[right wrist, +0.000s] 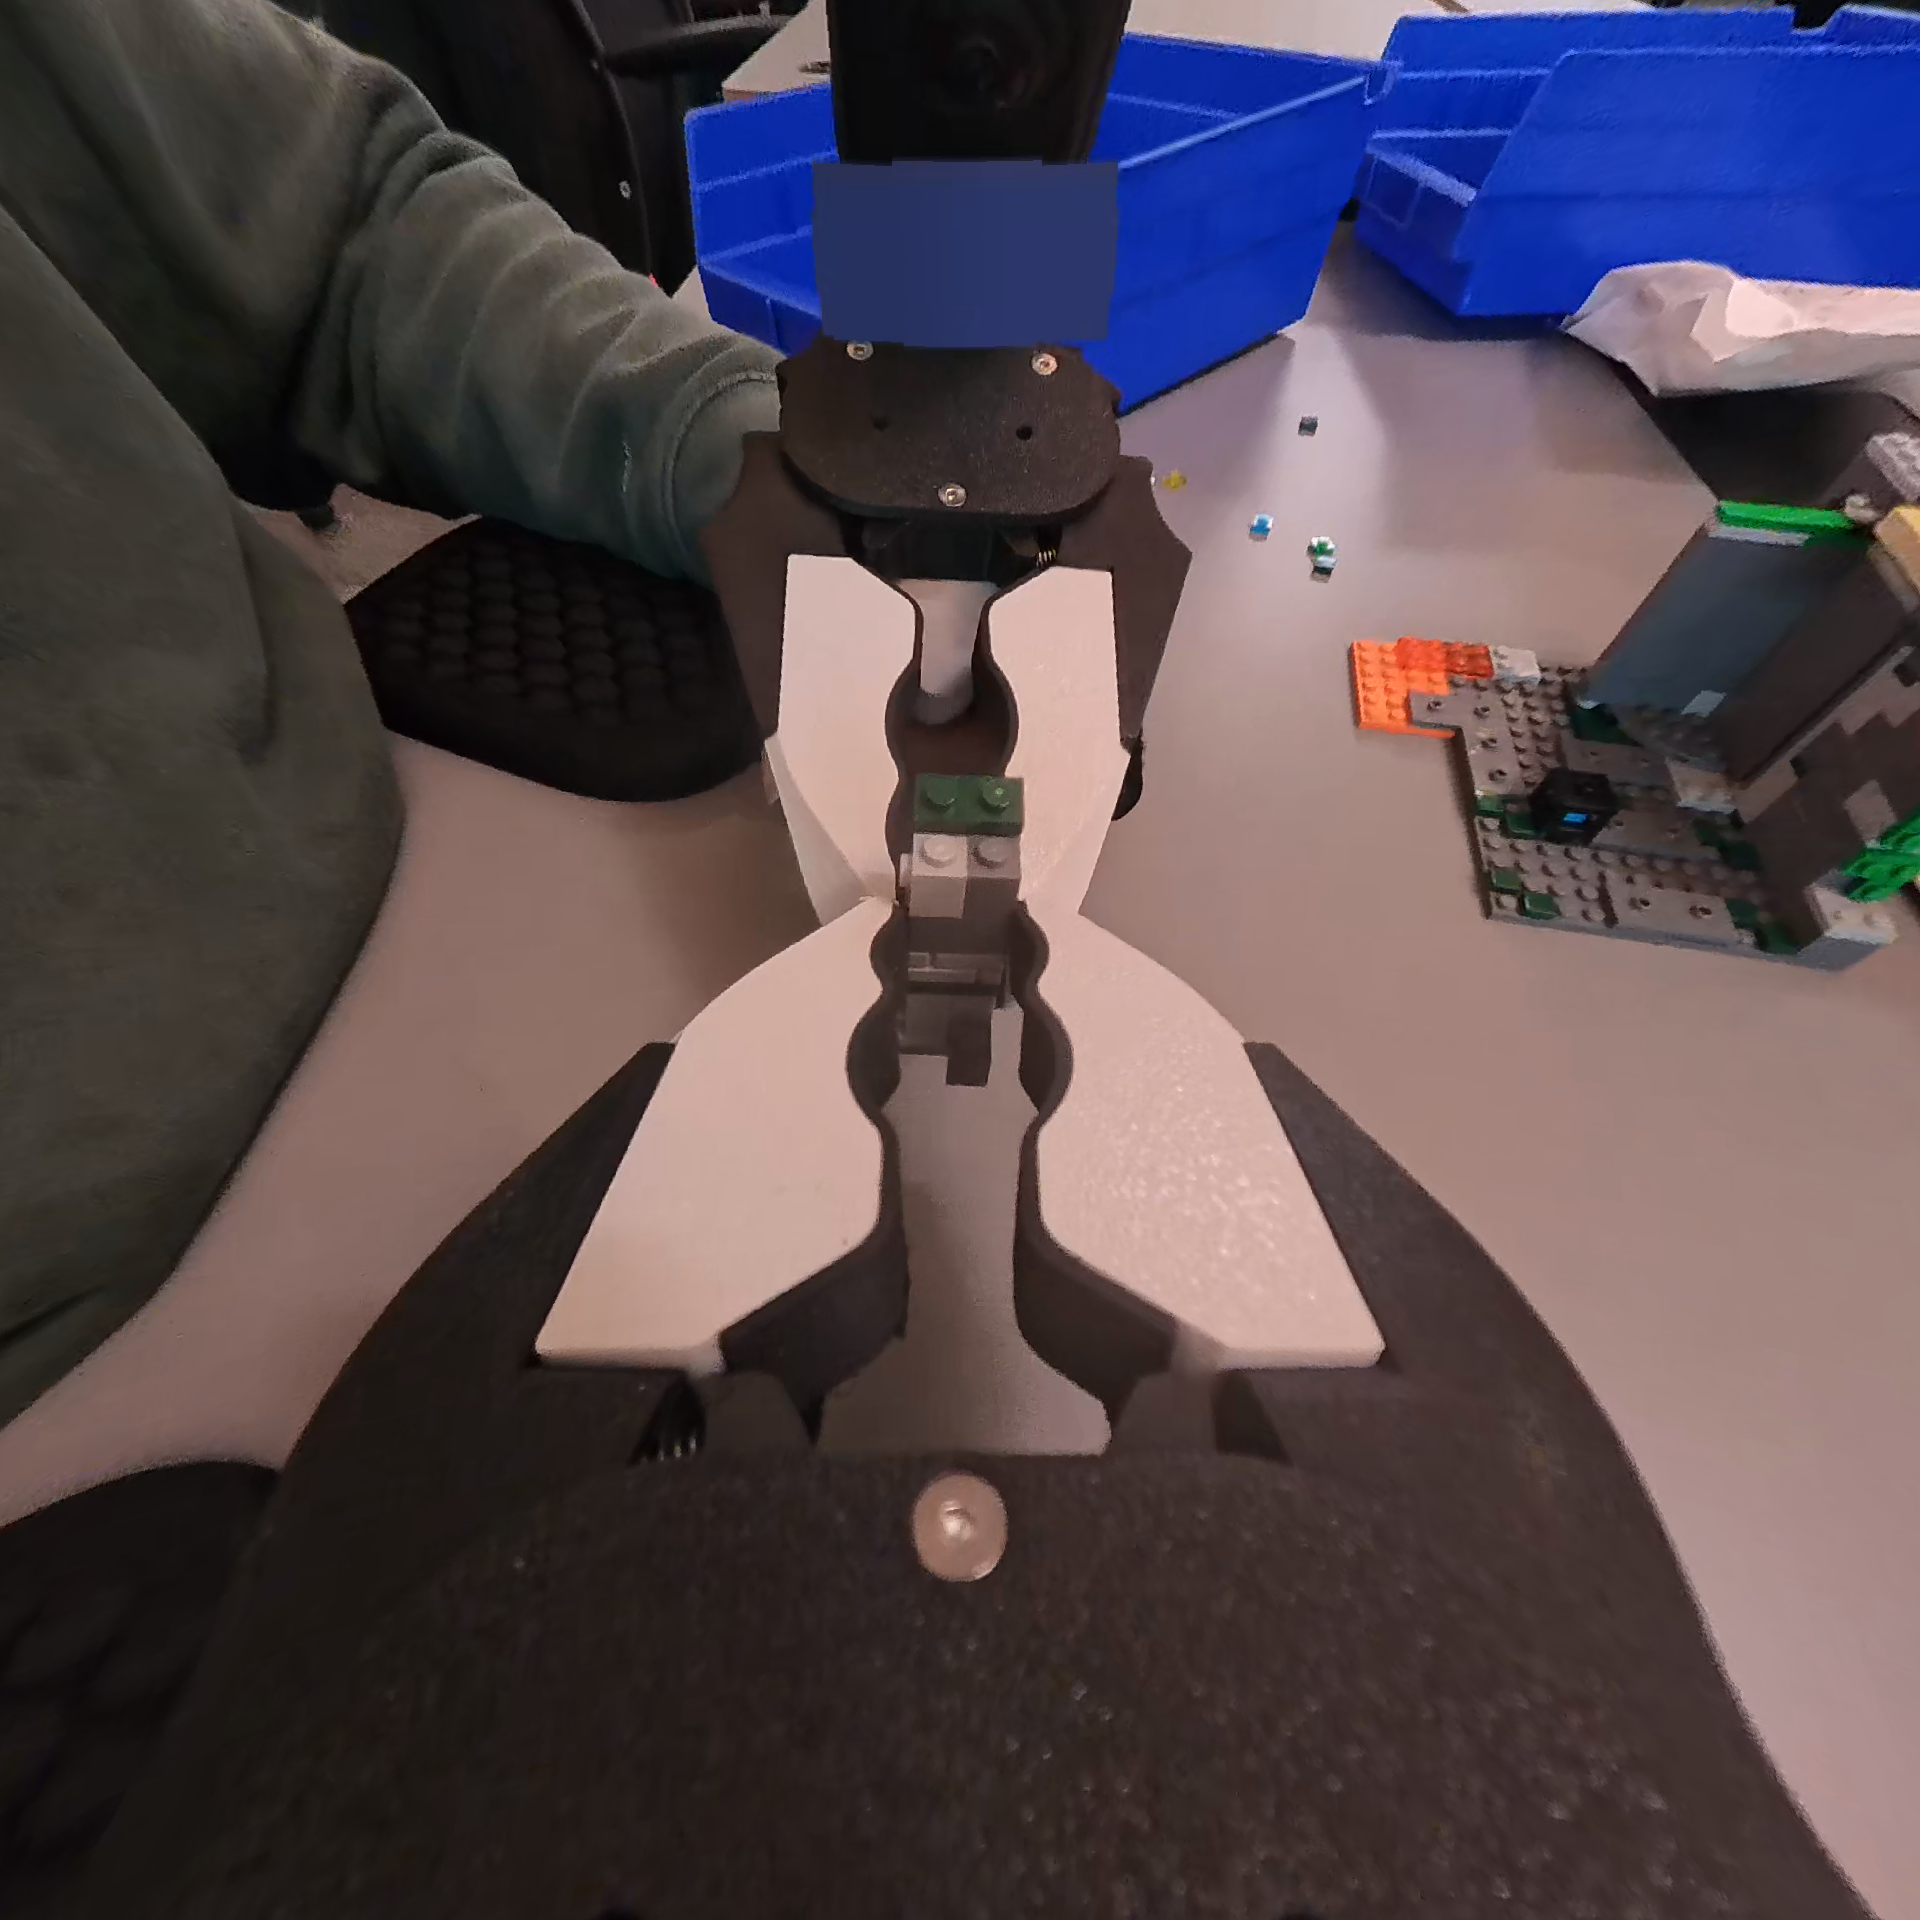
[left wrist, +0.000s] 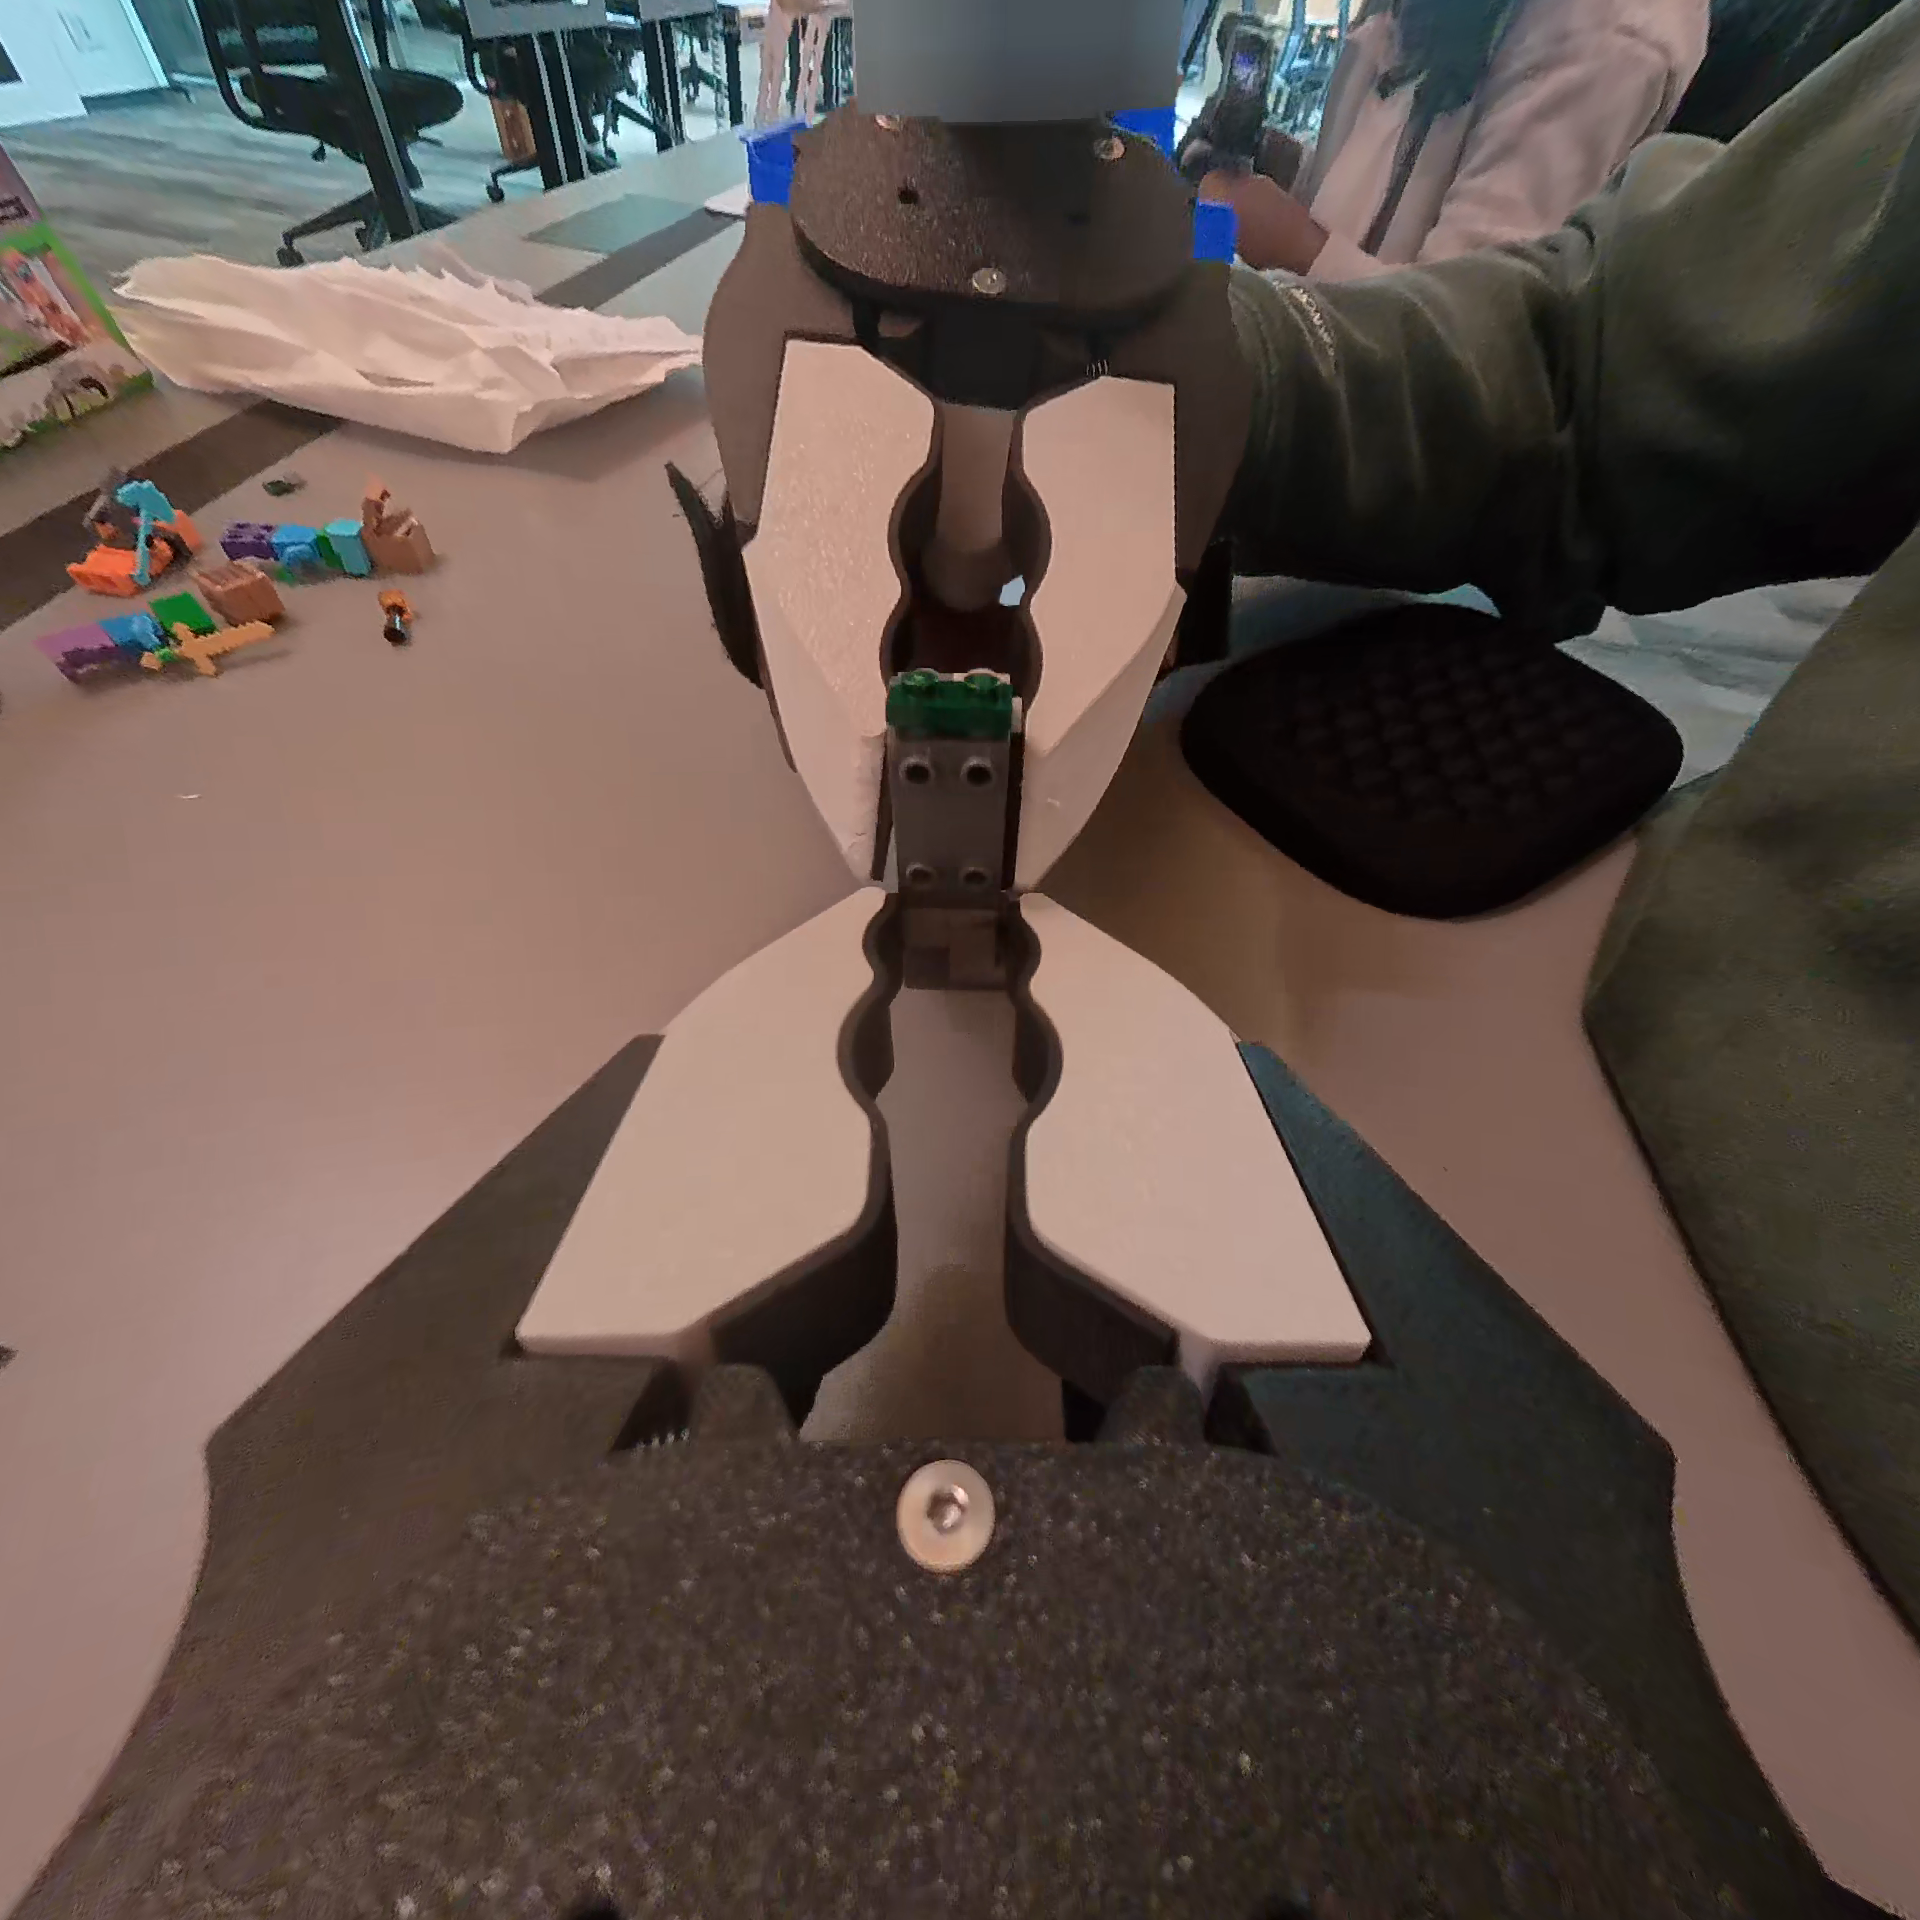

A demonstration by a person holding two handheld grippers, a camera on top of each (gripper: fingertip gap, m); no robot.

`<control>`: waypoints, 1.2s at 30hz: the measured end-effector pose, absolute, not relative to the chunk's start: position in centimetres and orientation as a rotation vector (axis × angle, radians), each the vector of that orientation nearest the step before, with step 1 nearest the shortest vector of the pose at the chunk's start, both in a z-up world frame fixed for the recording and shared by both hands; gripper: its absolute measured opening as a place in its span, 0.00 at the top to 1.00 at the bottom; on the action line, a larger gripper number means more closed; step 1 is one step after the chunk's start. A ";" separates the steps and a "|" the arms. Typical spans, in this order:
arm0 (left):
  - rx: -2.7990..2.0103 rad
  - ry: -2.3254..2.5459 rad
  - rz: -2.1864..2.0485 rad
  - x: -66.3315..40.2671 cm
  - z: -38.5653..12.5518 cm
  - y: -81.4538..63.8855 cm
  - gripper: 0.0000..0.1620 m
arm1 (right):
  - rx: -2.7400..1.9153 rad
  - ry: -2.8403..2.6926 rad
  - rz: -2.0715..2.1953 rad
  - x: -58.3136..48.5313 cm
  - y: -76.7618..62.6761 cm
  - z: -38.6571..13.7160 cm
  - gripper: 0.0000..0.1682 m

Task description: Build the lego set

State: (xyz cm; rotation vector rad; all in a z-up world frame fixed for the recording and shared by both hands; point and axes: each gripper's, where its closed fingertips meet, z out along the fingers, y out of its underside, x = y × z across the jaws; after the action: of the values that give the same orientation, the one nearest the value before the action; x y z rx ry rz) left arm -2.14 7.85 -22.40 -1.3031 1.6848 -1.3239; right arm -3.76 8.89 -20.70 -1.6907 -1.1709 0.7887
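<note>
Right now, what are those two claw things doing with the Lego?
A person holds two grippers tip to tip above the table. The left gripper and right gripper both have their jaws shut on one small stack of grey bricks with a green brick on top. The half-built model waits on the table.

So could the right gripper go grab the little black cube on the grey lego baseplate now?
Probably not yet: the right gripper is shut on the small grey-and-green brick stack, shared with the left gripper. The black cube sits uncovered.
</note>
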 end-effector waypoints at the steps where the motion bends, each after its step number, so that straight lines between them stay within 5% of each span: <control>1: -1.300 1.677 -1.329 -2.2 -22.3 7.9 0.89 | -1.690 -1.174 0.783 -3.8 8.9 -20.5 0.89; 36: -1.267 1.616 -1.353 -2.8 -21.3 8.1 0.87 | -1.629 -1.122 0.818 -4.6 9.0 -18.9 0.91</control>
State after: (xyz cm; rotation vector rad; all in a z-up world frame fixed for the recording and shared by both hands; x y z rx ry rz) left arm -2.79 8.15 -21.25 -1.2666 1.6165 -1.3534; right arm -4.59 9.05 -18.87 -1.6286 -1.1220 0.8183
